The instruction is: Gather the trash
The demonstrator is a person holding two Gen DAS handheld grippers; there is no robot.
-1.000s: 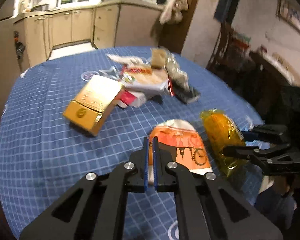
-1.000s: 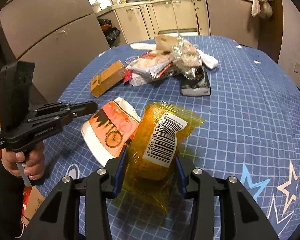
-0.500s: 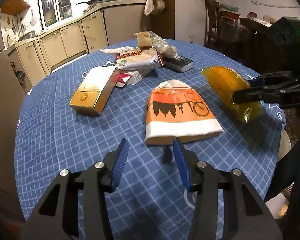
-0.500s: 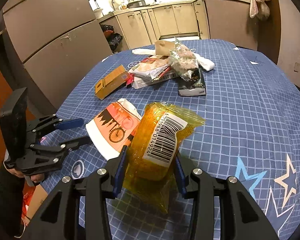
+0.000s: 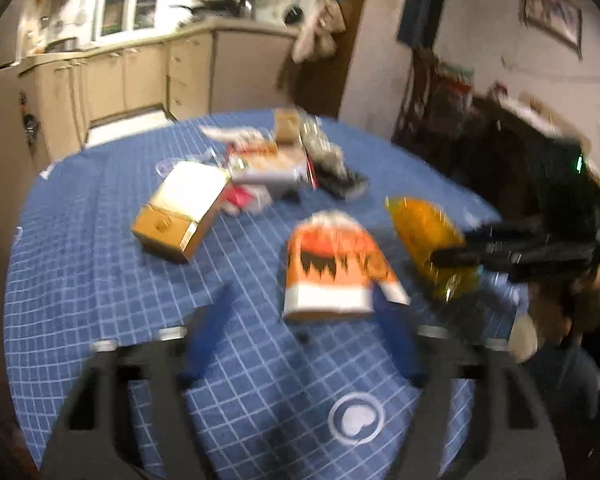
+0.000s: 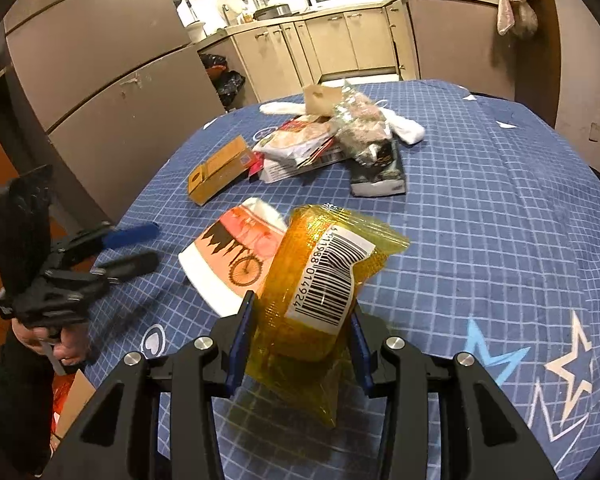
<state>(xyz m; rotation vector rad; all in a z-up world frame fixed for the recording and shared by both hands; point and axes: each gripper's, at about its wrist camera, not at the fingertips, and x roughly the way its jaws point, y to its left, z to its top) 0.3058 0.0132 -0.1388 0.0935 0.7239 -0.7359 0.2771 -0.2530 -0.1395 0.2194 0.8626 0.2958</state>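
A: Where does the orange paper bag [image 5: 332, 264] lie?

B: Flat on the blue checked desk [image 5: 100, 280], near its front edge, just ahead of the left gripper [image 5: 304, 332]. Its white open hem faces those fingers and its rounded end points away toward the pile of trash [image 6: 332, 144] farther back. So the long axis runs roughly along the line the left gripper looks down.

A: And the left fingers [image 5: 216, 320]?

B: Their jaws have just been opening and now stand wide, with nothing between them. The bag's hem sits just beyond the tips, a little toward the right-hand finger, not touching as far as the blurred left wrist view lets me tell.

A: The right gripper [image 6: 304, 328]?

B: It is clamped on the yellow plastic packet [image 6: 316, 280] with the barcode label, held up off the desk just beside the bag, on the bag's right. In the right wrist view the packet overlaps the bag's near corner.

A: So which hand takes the bag?

B: I judge the left one: it is empty, nearer, and lined up with the hem. It would need to go forward and down so the fingers straddle the hem across its short side. The gold carton [image 5: 184, 216] lies well to the left, apart from the bag, so it should not be in the way
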